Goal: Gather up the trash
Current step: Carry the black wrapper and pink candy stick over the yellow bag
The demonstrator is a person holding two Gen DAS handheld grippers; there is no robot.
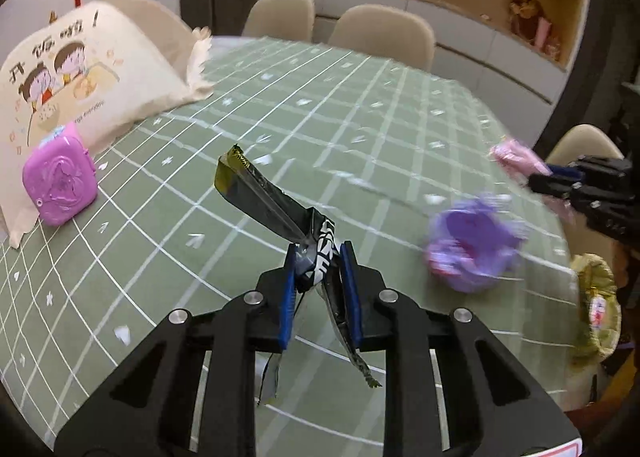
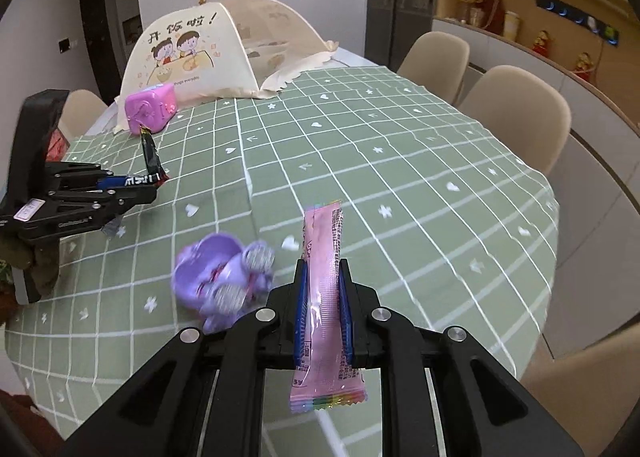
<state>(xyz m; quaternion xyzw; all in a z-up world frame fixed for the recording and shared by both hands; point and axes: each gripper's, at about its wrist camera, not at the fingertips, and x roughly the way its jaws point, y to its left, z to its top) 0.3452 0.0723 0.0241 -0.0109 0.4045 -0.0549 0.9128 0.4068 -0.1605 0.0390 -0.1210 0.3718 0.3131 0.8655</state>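
Observation:
My left gripper [image 1: 320, 257] is shut on a black crumpled wrapper [image 1: 260, 193] that sticks up and to the left above the green checked tablecloth [image 1: 360, 117]. In the right wrist view the same left gripper [image 2: 132, 181] shows at the left with the black wrapper [image 2: 150, 155] in its tips. My right gripper [image 2: 323, 273] is shut on a long pink sachet [image 2: 324, 257], held upright. In the left wrist view the right gripper [image 1: 540, 177] appears at the right edge with the pink sachet [image 1: 516, 155]. A purple toy car [image 2: 224, 277] lies on the cloth between both grippers.
A cream mesh food cover [image 2: 192, 53] with a cartoon print stands at the far end, a pink plastic box [image 2: 150, 107] beside it. Beige chairs [image 2: 516, 109] line the right side. A gold-coloured packet [image 1: 596, 305] sits past the table's right edge.

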